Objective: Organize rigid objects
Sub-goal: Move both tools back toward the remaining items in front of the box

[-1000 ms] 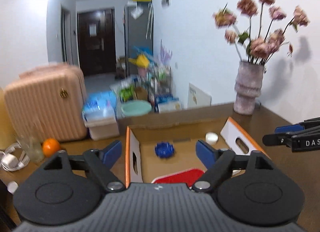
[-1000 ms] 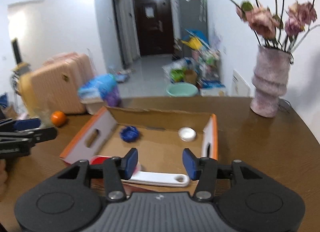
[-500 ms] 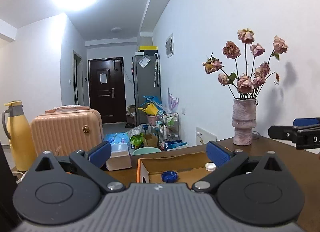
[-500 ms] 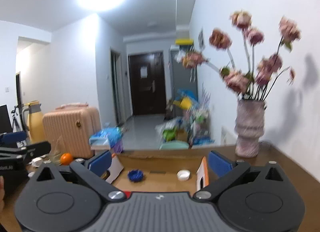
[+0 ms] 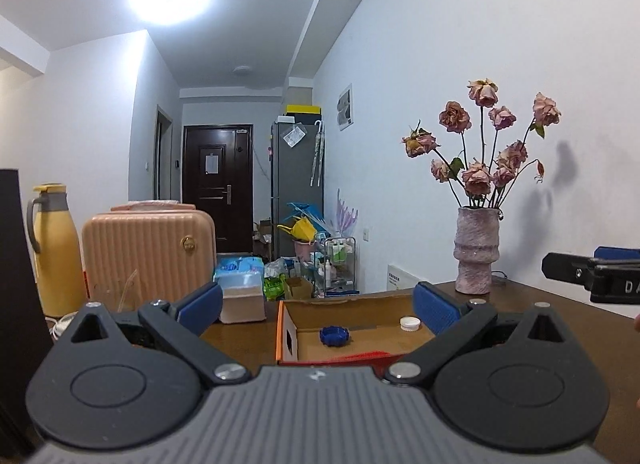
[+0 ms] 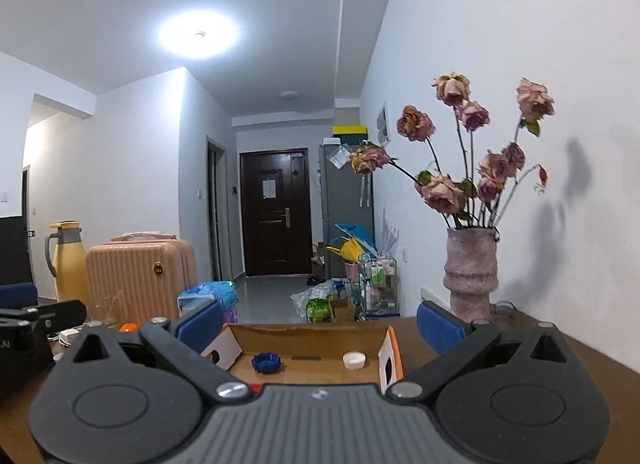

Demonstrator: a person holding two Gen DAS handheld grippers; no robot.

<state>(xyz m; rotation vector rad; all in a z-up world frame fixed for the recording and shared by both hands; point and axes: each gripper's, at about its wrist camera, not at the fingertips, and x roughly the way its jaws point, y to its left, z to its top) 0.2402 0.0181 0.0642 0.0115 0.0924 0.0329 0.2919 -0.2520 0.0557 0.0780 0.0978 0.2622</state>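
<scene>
An open cardboard box (image 5: 360, 302) with orange end flaps sits on the brown table; it also shows in the right wrist view (image 6: 308, 336). Inside lie a blue cap (image 5: 334, 336), a white cap (image 5: 410, 323) and a red object (image 5: 368, 356), mostly hidden. The blue cap (image 6: 266, 363) and white cap (image 6: 354, 360) show in the right wrist view too. My left gripper (image 5: 318, 310) is open and empty, level, behind the box. My right gripper (image 6: 318, 318) is open and empty. Each gripper shows at the edge of the other's view: the right gripper (image 5: 592, 274), the left gripper (image 6: 36, 320).
A pink vase of dried roses (image 5: 476, 252) stands at the table's back right by the wall. A pink suitcase (image 5: 148, 252), a yellow thermos (image 5: 56, 252) and an orange (image 6: 128, 327) are at the left. Clutter fills the hallway floor beyond.
Both grippers have tilted up from looking down into the box to looking level across the room. Both jaws have opened wider. The box contents have not moved.
</scene>
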